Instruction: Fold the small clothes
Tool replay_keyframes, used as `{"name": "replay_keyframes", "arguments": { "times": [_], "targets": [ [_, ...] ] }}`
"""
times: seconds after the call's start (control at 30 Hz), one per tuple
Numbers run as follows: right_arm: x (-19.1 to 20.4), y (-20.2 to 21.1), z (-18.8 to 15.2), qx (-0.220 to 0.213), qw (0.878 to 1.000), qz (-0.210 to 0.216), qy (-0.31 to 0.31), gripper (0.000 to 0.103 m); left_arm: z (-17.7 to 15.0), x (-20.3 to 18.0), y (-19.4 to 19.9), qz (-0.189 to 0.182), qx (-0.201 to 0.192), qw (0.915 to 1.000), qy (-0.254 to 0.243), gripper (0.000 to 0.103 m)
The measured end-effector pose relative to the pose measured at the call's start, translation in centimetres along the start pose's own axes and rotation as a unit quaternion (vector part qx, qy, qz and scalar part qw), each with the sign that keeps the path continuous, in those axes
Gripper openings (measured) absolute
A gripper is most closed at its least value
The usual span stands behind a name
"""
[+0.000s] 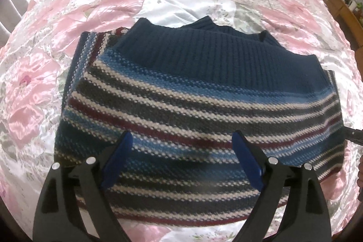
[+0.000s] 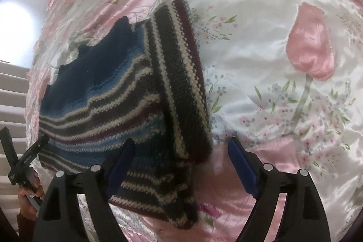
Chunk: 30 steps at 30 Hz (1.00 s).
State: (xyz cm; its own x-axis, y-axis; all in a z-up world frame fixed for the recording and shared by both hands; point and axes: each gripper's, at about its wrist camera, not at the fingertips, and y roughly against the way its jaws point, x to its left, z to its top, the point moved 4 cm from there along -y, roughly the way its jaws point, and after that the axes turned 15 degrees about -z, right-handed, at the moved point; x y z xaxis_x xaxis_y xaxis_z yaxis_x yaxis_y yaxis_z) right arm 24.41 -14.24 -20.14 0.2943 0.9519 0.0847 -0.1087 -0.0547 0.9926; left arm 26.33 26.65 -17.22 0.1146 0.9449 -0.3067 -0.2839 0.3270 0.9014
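The striped knit sweater [image 1: 177, 106] lay partly folded on the floral satin bedspread [image 1: 68, 15], its ribbed navy hem uppermost. Both the left claw [image 1: 181, 158] and the right claw [image 2: 181, 165] hung over it, jaws apart, holding nothing. One sleeve [image 2: 179, 74] lay doubled across the body. Next, probably, was gripping an edge for the closing fold; the thick, springy wool would resist creasing.

Coarse matt knit sweater [image 1: 181, 101] (ribbed at its navy hem) ahead of the left gripper [image 1: 181, 160] lies on glossy satin bedspread [image 1: 113, 3].
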Motion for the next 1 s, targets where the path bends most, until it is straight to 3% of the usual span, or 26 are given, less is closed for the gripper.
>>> {"name": "replay_keyframes", "arguments": {
  "times": [0.2,0.27,0.4,0.47,0.57,0.77,1.0],
  "targets": [
    [0.3,-0.8,0.3,0.006,1.0,0.002,0.003,0.079,-0.1,0.8,-1.0,0.006,0.012,0.9999,-0.004,0.089],
    [0.6,-0.9,0.3,0.007,1.0,0.006,0.007,0.069,-0.2,0.9,-1.4,0.007,0.015,0.9998,-0.008,0.089],
    [1.2,-1.2,0.5,0.01,1.0,0.01,0.012,0.06,-0.4,1.3,-1.9,0.006,0.019,0.9997,-0.013,0.09],
    [1.6,-1.2,0.5,0.011,1.0,0.019,0.017,0.044,-0.5,1.4,-1.9,0.003,0.019,0.9997,-0.014,0.091],
    [2.3,-0.4,0.6,-0.002,0.999,0.022,0.03,0.037,-0.5,1.6,-2.0,0.002,0.019,0.9997,-0.015,0.091],
    [2.0,2.4,0.5,-0.036,0.998,0.047,0.023,0.034,-0.5,1.4,-2.0,0.0,0.023,0.9996,-0.018,0.091],
    [1.0,0.3,0.1,-0.013,0.999,0.036,-0.001,0.034,-0.6,1.4,-2.2,0.001,0.025,0.9994,-0.023,0.093]
  ]
}}
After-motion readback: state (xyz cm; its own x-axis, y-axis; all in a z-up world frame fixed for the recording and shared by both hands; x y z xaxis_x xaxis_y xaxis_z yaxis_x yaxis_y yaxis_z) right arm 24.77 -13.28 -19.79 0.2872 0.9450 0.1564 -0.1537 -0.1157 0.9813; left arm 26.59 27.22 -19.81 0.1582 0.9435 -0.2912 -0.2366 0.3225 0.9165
